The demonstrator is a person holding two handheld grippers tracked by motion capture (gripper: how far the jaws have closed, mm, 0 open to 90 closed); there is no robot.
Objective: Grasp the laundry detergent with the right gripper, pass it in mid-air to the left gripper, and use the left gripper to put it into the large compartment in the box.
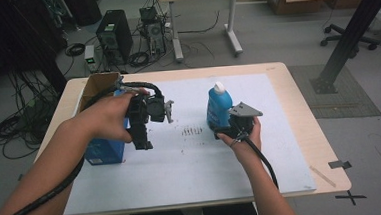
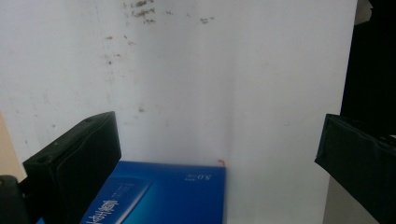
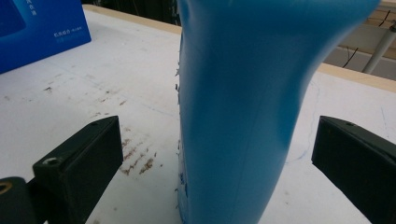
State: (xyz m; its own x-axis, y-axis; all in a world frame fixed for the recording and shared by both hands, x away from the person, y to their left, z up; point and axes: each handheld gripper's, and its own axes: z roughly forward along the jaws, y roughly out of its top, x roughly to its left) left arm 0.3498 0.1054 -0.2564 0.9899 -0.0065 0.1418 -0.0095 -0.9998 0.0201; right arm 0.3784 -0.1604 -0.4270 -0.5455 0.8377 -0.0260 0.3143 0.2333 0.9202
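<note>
Closing in on blue bottle (image 3: pixel 238 112) w/ right claw (image 3: pixel 215 154): jaws spread wide, bottle standing upright btwn them on bench (image 1: pixel 202 162), neither jaw touching yet. Looks like pre-grasp step; next move prob. needing squeeze low on bottle body, keeping it upright, then lift. Left claw (image 2: pixel 219 154) hanging released above bench, gripping nothing, blue box (image 2: pixel 159 193) just below and toward its left jaw. Cardboard box (image 1: pixel 97 85) sitting beyond left claw, past blue box.

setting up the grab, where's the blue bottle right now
The blue bottle stands upright right of centre on the white mat, between the right hand-held gripper's open jaws.
</note>
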